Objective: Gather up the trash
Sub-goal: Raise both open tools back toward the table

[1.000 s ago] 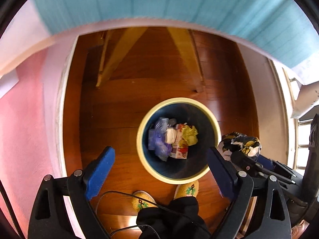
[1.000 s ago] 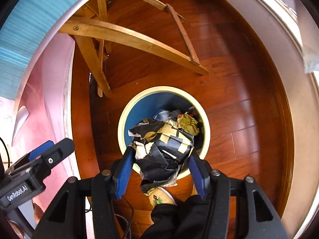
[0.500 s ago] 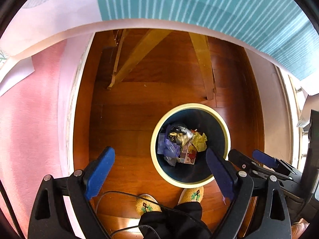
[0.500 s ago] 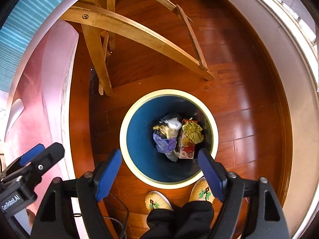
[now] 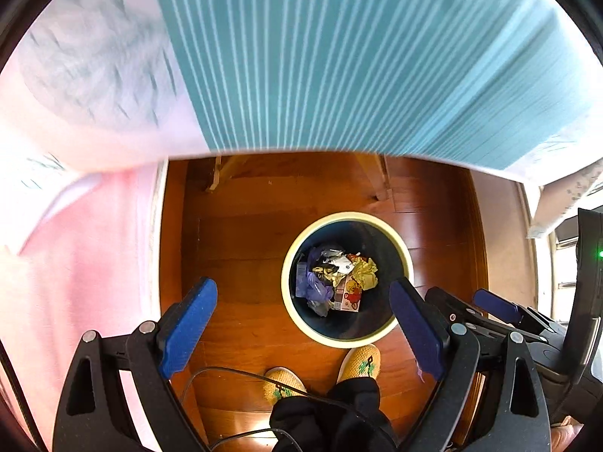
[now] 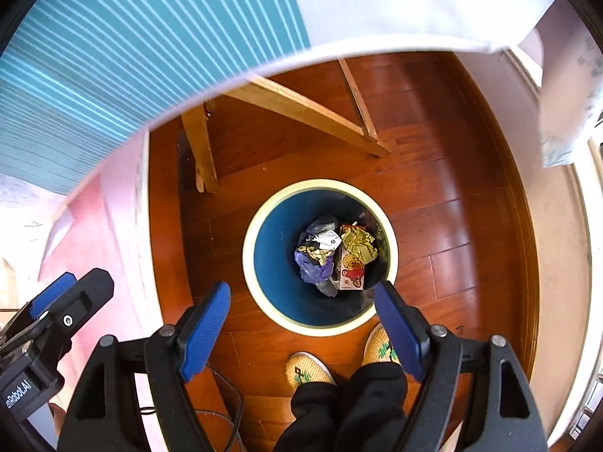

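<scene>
Blue bin (image 6: pixel 264 260) sits right under both your grippers, left (image 5: pixel 301 324) and right (image 6: pixel 301 324), jaws wide and empty, trash (image 6: pixel 333 254) inside it.

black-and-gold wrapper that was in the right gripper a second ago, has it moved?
Yes. The wrapper has left the open right gripper and lies down inside the bin, among the other trash.

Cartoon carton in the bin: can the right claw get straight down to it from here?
Probably yes. The right claw is open and empty above the bin, nothing covers the mouth, and the cartoon carton lies exposed beside the purple bag.
</scene>
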{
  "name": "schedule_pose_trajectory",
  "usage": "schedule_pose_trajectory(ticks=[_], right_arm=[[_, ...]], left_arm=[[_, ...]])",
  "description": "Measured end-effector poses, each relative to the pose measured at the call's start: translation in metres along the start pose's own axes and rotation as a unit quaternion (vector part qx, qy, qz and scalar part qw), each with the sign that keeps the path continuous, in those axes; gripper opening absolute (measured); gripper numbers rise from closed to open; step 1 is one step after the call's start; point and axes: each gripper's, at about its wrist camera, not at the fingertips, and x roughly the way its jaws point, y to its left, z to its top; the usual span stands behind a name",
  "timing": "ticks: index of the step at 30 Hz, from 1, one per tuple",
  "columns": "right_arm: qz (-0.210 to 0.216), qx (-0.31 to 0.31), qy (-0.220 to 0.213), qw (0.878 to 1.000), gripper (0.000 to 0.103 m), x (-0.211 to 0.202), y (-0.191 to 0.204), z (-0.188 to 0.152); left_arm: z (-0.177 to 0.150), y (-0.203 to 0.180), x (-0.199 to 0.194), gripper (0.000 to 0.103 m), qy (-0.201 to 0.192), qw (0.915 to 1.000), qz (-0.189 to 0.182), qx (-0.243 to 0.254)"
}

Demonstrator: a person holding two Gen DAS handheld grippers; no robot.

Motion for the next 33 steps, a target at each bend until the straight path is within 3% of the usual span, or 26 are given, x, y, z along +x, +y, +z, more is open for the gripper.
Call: schedule_pose_trajectory(ticks=[21,33], right_arm=[[-0.001,-0.039,-0.073,0.997,0.079,-0.209,0.044,-0.01],[-0.019,-0.062,-0.173,0.983,0.079,-0.303,0.073,-0.004]], left_arm=[[0.027,0.001,-0.212,0.092,-0.083,0.9958,-0.028,0.027],[0.041,-0.001,-0.307,0.092,-0.165,0.9831,-0.05,0.061]])
